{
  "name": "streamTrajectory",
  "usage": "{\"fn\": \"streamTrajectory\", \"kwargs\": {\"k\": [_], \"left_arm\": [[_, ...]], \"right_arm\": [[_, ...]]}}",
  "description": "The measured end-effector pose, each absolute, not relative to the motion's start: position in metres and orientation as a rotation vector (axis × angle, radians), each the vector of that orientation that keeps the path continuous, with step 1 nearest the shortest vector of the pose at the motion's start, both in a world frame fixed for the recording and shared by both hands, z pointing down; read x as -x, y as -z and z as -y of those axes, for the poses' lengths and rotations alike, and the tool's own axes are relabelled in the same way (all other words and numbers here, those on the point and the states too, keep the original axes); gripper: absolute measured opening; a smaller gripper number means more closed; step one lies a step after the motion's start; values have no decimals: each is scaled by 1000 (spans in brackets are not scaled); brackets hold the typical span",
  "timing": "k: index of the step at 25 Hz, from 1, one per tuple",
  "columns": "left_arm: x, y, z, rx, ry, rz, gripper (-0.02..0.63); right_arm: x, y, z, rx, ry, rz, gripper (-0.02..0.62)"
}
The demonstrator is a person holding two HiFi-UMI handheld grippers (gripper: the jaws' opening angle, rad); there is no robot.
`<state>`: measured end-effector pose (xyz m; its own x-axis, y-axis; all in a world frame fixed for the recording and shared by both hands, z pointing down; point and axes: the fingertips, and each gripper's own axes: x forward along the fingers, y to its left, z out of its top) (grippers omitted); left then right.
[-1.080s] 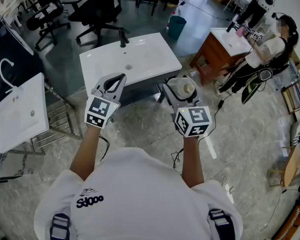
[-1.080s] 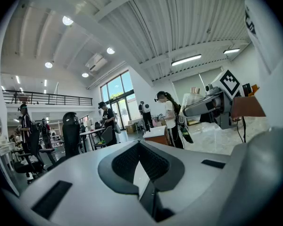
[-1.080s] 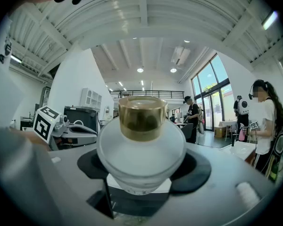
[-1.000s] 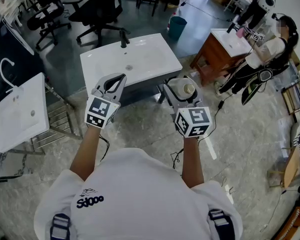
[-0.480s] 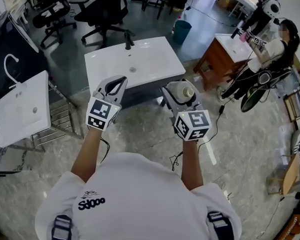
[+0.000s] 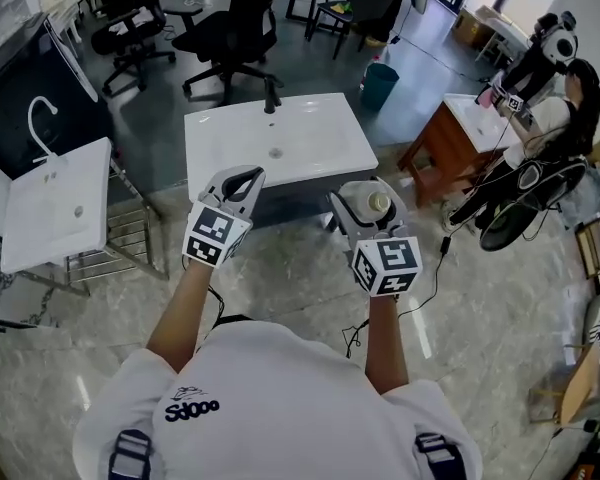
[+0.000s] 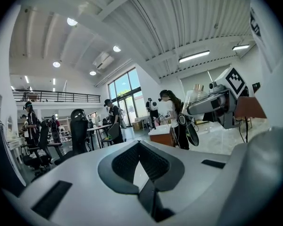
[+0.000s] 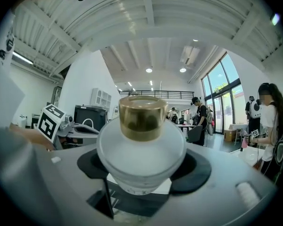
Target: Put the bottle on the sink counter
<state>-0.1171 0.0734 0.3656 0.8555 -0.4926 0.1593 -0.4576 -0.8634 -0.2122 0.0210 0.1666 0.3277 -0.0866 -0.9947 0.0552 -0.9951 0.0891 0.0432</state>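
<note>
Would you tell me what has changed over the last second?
The person seems to have moved towards the sink, which now sits lower in the head view; both tools travelled along. Unchanged: the right tool is still shut on the bottle, and the left tool stays shut and empty.

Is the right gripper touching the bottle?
Touching: the right gripper view shows the right gripper with its jaws closed against the frosted body of the bottle.

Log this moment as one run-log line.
phase: carry | right gripper: shut on bottle, upright | left gripper: shut, empty | sink counter: ahead, bottle not yet on it
</note>
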Motion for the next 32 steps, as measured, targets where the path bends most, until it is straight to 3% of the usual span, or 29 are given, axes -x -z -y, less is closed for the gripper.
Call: {"fn": "streamTrajectory", "kwargs": {"k": [17, 32], "left_arm": [[93, -375, -65, 2877, 336, -727, 6], [34, -377, 66, 2896, 287, -714, 6]], "right_arm": [[-41, -340, -157, -2054, -56, 2305, 351], [-105, -345, -52, -2113, -67, 2243, 351]]}}
